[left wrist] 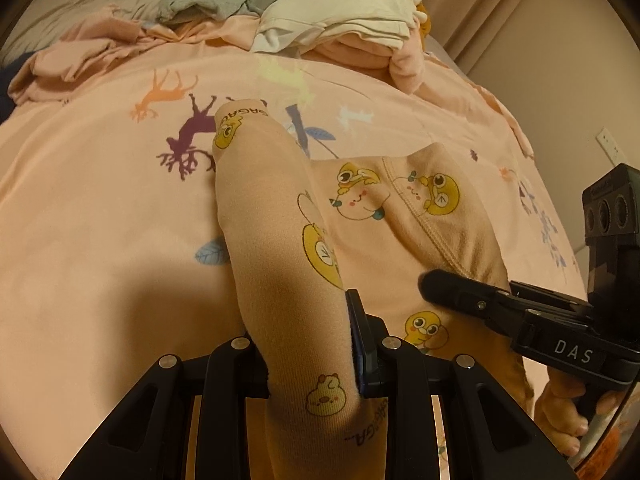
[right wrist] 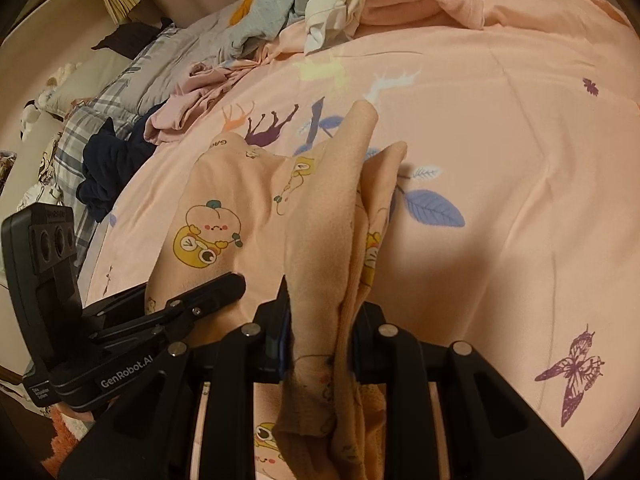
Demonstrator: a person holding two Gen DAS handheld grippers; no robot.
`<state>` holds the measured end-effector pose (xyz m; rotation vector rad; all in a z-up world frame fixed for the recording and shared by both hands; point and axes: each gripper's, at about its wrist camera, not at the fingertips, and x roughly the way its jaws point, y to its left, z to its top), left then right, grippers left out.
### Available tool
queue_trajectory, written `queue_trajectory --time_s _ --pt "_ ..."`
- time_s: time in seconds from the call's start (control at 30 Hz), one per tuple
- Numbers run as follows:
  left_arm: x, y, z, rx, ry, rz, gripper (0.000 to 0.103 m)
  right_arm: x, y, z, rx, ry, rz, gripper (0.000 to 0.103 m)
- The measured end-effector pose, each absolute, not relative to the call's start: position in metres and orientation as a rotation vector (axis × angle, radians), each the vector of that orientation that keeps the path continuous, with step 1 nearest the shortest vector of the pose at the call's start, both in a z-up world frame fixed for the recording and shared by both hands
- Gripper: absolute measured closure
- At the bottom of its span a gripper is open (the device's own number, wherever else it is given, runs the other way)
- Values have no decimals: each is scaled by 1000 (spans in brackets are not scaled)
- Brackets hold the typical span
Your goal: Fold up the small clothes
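Hanging between both hand-held grippers (left wrist: 316, 344): garment (left wrist: 384, 208)

1. Pink bedspread (left wrist: 100, 220), printed with deer, leaves and a purple butterfly (right wrist: 572, 372).
2. Heap of loose clothes (left wrist: 340, 20) at far edge: white, grey, pink.
3. Dark navy garment (right wrist: 108, 168) beside plaid bedding (right wrist: 80, 128).
4. Beige curtain (left wrist: 500, 0) behind.

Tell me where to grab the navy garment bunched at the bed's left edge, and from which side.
Pinch the top ridge of the navy garment, coming from above. It lies crumpled in a mound with raised folds and no flat edge showing, so a high fold is likely the easiest bite.
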<state>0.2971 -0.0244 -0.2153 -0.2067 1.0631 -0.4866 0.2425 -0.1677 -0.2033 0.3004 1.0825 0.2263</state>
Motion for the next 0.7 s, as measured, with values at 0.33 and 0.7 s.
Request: queue_trajectory --time_s 0.33,0.7 --pt "297 -26 -227 -169 1061 -461 63 243 -170 -216 308 1097 210 77" --pt "291 -24 -234 -201 1023 -447 63 243 -172 -230 298 1111 189 75"
